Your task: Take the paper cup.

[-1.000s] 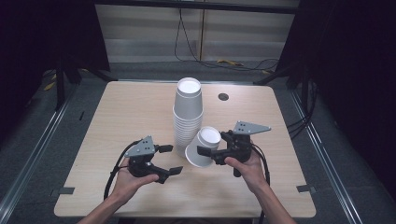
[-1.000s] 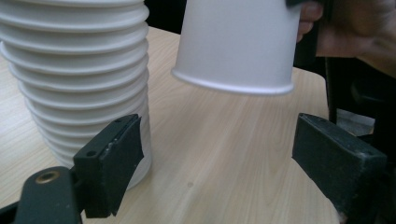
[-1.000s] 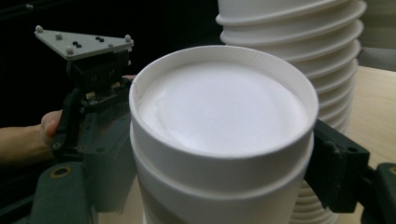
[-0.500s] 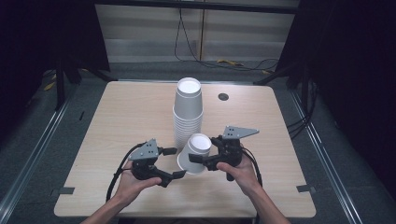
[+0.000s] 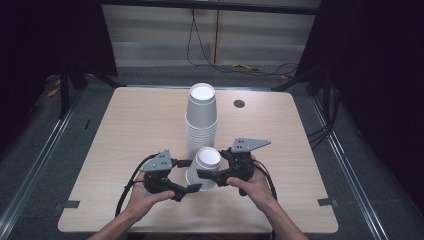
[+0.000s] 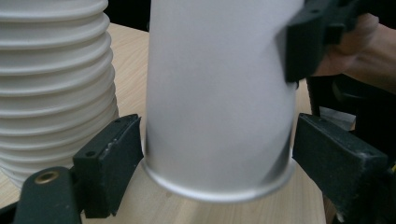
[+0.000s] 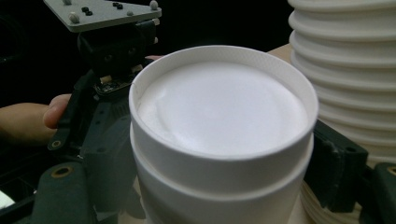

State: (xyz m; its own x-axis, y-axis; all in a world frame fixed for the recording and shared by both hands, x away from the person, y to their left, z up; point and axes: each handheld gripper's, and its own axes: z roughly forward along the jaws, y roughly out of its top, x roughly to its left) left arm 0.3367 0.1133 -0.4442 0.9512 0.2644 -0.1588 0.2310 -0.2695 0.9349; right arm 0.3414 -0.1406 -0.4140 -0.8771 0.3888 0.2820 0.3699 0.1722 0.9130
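1. 2 grippers are on this, both sitting at the near part of the wooden table (image 5: pixel 125 130), each held in one of the person's hands.
2. Between them is an upside-down white paper cup (image 5: pixel 204 168), tilted a bit, just in front of the tall cup stack (image 5: pixel 201 117) that stands mid-table. From the high view the cup's wide rim looks to be at or right near the tabletop; can't tell if it's actually resting there.
3. Right gripper (image 5: pixel 209 175) has its jaws either side of the cup's upper part. In the right gripper view the cup (image 7: pixel 219 135) sits snug between both pads, base facing the camera, so it's pinching the cup.
4. It actually looks like 2 nested cups in that view: there's a stepped edge just below the top one.
5. Left gripper (image 5: pixel 187 175) comes in low from the other side. In the left gripper view the cup's rim (image 6: pixel 217 186) sits between its jaws; the left-hand pad touches or nearly touches the wall, the other pad stands off a little. Jaws are spread, not clamped.
6. Same view shows the right gripper's pad (image 6: pixel 306 44) pressed against the cup wall higher up, and the stack's ribbed rims (image 6: pixel 56 84) just beside the cup.
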